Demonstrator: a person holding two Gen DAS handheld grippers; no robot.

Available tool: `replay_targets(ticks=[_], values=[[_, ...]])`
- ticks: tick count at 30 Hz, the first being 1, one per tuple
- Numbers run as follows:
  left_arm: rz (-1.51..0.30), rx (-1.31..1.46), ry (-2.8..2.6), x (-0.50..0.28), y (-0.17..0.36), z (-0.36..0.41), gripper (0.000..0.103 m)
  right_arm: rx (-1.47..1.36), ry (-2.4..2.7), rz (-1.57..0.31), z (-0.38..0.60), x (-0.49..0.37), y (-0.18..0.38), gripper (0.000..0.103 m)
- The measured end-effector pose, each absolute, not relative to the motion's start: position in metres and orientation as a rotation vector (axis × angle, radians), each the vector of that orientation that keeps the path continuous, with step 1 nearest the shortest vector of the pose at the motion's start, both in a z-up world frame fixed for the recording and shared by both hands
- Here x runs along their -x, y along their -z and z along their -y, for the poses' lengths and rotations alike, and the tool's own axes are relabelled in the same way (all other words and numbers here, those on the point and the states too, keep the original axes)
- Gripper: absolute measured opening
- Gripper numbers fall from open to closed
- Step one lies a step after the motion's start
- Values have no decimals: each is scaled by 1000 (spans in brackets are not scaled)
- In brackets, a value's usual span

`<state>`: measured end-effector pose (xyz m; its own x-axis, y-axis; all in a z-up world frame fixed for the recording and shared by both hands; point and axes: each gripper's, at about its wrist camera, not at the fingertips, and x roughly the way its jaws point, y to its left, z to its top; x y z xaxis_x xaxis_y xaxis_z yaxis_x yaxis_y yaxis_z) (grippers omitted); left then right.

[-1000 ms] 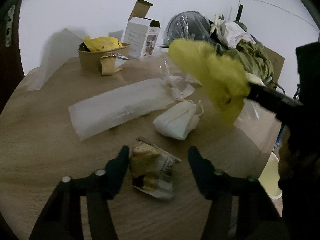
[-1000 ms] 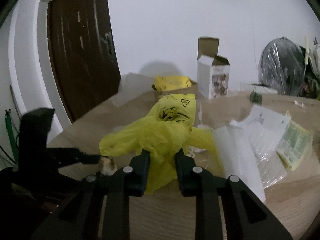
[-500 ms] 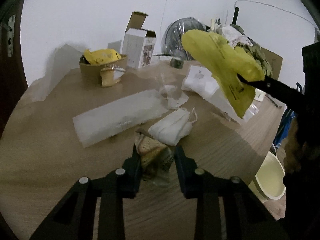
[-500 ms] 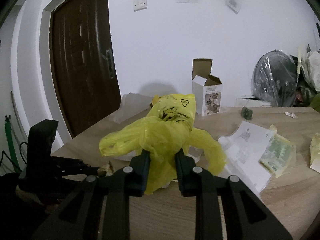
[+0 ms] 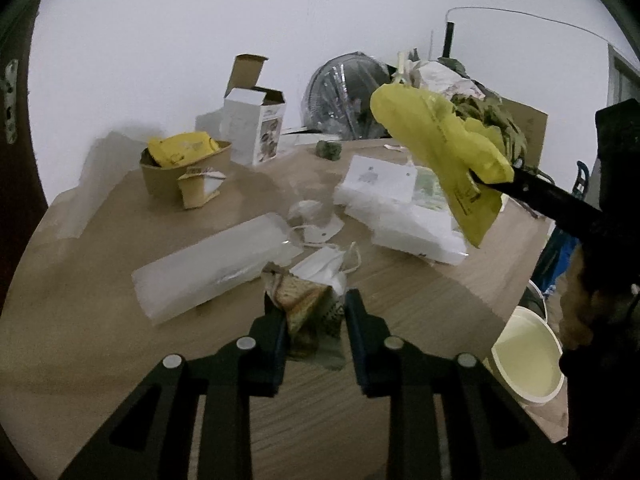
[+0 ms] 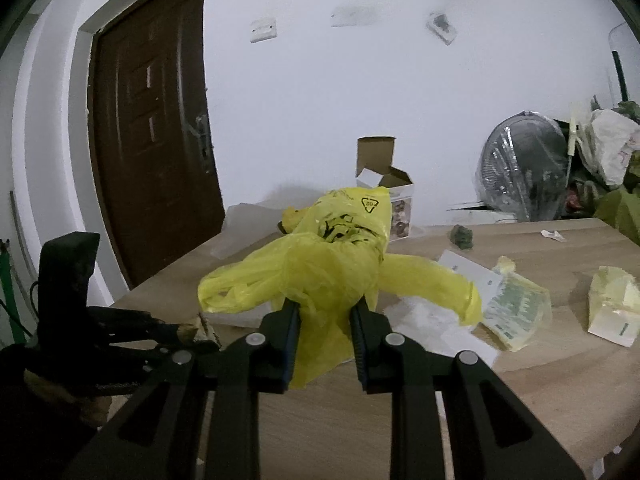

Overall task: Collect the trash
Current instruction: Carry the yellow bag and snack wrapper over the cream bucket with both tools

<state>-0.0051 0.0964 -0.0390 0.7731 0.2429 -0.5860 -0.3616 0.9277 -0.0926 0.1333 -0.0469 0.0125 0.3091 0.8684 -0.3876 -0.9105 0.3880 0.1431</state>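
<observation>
The left gripper (image 5: 313, 316) has its fingers squeezed tight on a crinkly snack wrapper (image 5: 306, 312), and the wrapper looks lifted just off the counter (image 5: 420, 300). The right gripper (image 6: 325, 320) has its fingers pressed on a bunch of the yellow plastic bag (image 6: 320, 272), which hangs in the air over the counter with its mouth scrunched up. I think the wrapper is meant to go into that bag, and this is where things could go wrong. The bag is pinched shut in the middle, so there may be no open hole to drop the wrapper into, and the wrapper could just bump the bag and fall back down. The wrapper is thin and slippery, and only a small bit of it sits between the fingers, so it could slide out on the way. A white face mask (image 5: 324, 266) lies just beside the wrapper, and its loops could get caught and dragged along. The long clear plastic packet (image 5: 212, 268) is close too and could get pushed about. Down by the edge of the counter there is a pale bucket (image 5: 528, 360) on the floor; if the wrapper slips near there it might land beside it and not in it. More trash waits on the counter, like the white papers (image 5: 380, 178) and the brown paper bowl (image 5: 184, 168).
</observation>
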Motion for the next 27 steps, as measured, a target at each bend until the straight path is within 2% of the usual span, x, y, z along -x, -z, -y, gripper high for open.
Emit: replay_targets(ticks=[27], values=[[-587,92,-86,-43,30,-37,26,57,-925,-431,149,-140,-12,22]])
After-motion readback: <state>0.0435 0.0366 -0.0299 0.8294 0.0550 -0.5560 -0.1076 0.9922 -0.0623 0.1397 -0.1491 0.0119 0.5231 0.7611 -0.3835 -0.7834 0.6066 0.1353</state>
